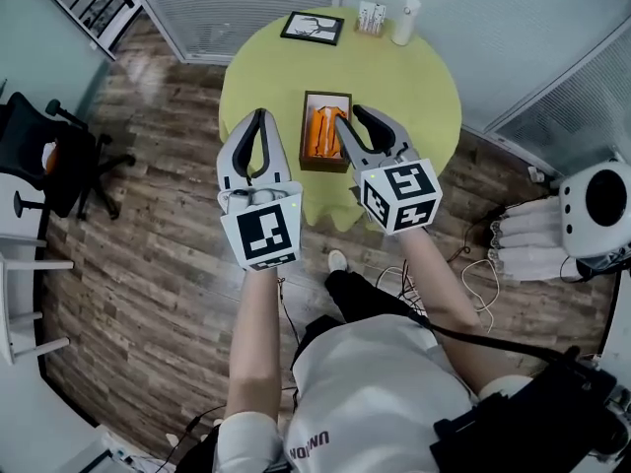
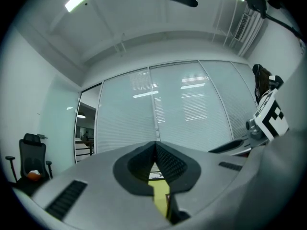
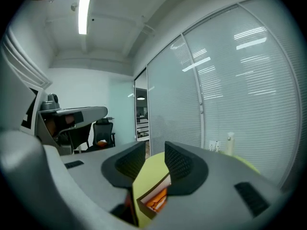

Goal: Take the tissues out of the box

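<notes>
A brown wooden box (image 1: 325, 96) sits in the middle of the round yellow-green table (image 1: 394, 77), with orange tissue packs (image 1: 321, 134) inside. Both grippers hang in the air on the near side of it. My right gripper (image 1: 348, 116) is open and holds nothing; in the head view its tips lie over the box's right rim. The right gripper view shows the box (image 3: 144, 206) and the orange packs (image 3: 156, 201) through the gap of my right gripper (image 3: 154, 152). My left gripper (image 1: 259, 114) is shut and empty, left of the box. In its own view, my left gripper (image 2: 155, 145) has its pads touching.
At the table's far edge stand a framed picture (image 1: 313, 28), a small holder (image 1: 371, 18) and a white bottle (image 1: 405, 20). A black office chair (image 1: 59, 151) is on the wooden floor at left. A white device (image 1: 596, 205) with cables stands at right.
</notes>
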Demonstrator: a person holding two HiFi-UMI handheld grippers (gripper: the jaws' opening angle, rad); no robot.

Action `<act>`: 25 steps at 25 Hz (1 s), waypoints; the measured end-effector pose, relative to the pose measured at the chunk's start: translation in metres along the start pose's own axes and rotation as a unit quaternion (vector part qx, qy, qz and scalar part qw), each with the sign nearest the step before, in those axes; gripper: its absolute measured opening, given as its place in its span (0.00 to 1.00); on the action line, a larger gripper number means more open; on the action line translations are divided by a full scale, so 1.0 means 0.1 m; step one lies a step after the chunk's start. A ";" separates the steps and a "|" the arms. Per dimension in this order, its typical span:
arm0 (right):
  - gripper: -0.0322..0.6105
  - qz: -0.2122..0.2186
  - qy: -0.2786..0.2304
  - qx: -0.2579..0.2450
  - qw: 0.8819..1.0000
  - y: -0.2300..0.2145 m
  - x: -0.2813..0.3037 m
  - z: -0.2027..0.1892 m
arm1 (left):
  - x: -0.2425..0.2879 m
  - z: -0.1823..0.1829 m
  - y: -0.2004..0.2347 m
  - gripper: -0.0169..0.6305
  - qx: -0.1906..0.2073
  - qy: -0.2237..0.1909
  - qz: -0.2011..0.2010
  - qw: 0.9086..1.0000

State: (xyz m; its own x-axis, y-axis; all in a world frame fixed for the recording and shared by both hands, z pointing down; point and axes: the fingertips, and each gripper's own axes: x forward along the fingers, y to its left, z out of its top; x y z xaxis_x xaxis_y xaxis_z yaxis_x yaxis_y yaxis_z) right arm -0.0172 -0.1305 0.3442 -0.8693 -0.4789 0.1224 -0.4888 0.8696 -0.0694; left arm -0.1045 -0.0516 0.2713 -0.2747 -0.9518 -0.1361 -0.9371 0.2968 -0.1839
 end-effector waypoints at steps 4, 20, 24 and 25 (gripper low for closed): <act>0.25 0.013 0.020 0.014 1.000 -0.16 0.23 -0.07 | 0.24 -0.09 0.04 0.05 0.013 0.013 0.006 1.000; 0.29 -0.027 0.078 0.040 0.996 -0.46 0.71 -0.52 | 0.87 -0.37 0.12 0.05 -0.005 0.014 -0.029 0.999; 0.30 -0.054 0.110 0.053 0.991 -0.48 0.84 -0.73 | 1.03 -0.55 0.11 0.05 -0.009 0.026 -0.070 0.997; 0.30 -0.062 0.119 0.056 0.989 -0.50 0.86 -0.78 | 1.07 -0.61 0.10 0.05 -0.010 0.030 -0.081 0.996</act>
State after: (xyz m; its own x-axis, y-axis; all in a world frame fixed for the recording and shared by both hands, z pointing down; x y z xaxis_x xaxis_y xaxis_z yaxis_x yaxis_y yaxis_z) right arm -0.0620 -0.2056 0.4359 -0.7671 -0.5271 0.3657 -0.6069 0.7810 -0.1474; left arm -0.1564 -0.1557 0.3145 -0.1312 -0.9902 -0.0472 -0.9740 0.1376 -0.1797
